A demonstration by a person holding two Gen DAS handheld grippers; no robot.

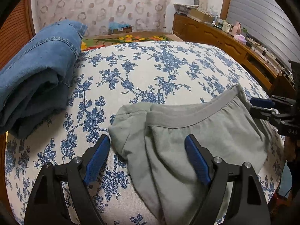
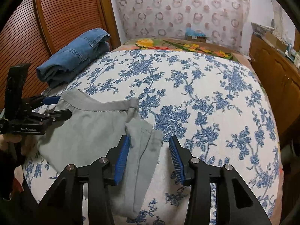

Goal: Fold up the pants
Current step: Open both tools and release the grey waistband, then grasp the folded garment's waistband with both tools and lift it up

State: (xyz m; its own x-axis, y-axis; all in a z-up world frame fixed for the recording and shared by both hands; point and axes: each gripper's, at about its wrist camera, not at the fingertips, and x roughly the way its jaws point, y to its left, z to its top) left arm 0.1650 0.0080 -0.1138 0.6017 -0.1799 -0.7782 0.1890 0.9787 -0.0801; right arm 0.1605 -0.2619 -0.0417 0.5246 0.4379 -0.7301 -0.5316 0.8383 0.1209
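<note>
Light grey pants [image 1: 206, 135] lie folded on the blue-flowered bedspread [image 1: 150, 71], with the waistband on the far side. My left gripper [image 1: 148, 150] is open wide, its jaws standing either side of the pants' left edge just above the cloth. In the right wrist view the same pants [image 2: 90, 127] lie at lower left. My right gripper [image 2: 149, 150] is open over the folded leg end, and its pads do not press on the cloth. Each gripper appears in the other's view, the right gripper [image 1: 262, 106] at the waistband's right end and the left gripper [image 2: 56, 106] at its left end.
Folded blue jeans [image 1: 37, 75] lie at the bed's left side, also the jeans [image 2: 75, 58] by a slatted wooden door [image 2: 65, 15]. A flowered blanket [image 1: 131, 38] and a cardboard box [image 1: 120, 29] lie beyond. A cluttered wooden cabinet [image 1: 215, 35] runs along the right.
</note>
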